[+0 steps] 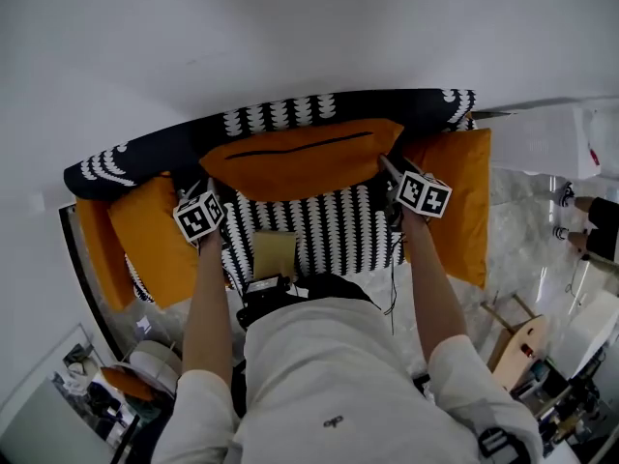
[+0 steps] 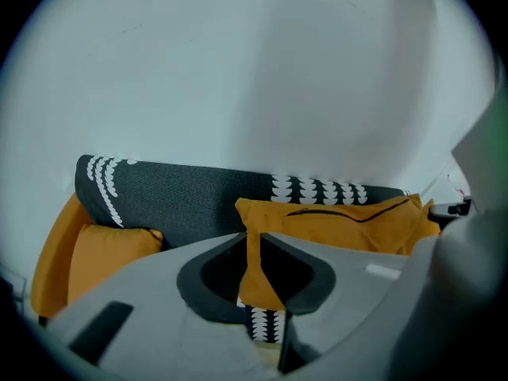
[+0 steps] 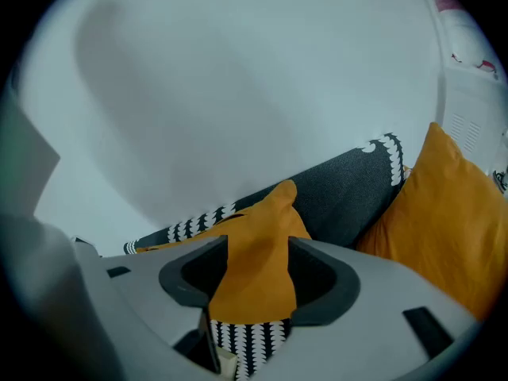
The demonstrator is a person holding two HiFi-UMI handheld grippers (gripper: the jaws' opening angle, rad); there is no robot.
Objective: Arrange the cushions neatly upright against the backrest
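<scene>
**Middle cushion held along the backrest, one grip tight, one loose**

A sofa in black cloth with white markings stands against a white wall; its backrest runs across the top of the head view; the striped seat lies below it.

The middle cushion, orange and long, lies lengthwise against the backrest, with a dark zip line along its upper face; each of its ends is at a gripper.

The left gripper has its jaws narrow, pinched on a thin fold of the middle cushion's left corner; the fabric hangs down between them, and the striped seat shows below.

The right gripper has its jaws wide; the cushion's right corner stands plump between them and fills the gap, though it does not look squeezed.

A left cushion, also orange, sits at the sofa's left end, leaning outward over the arm rather than upright; a further orange cushion lies just beyond it at the edge.

The right cushion stands at the sofa's right end, near the right gripper, tilted against the corner of the backrest.

A small tan square thing rests on the seat, in front of the person; the person's bare forearms reach to both grippers.
</scene>
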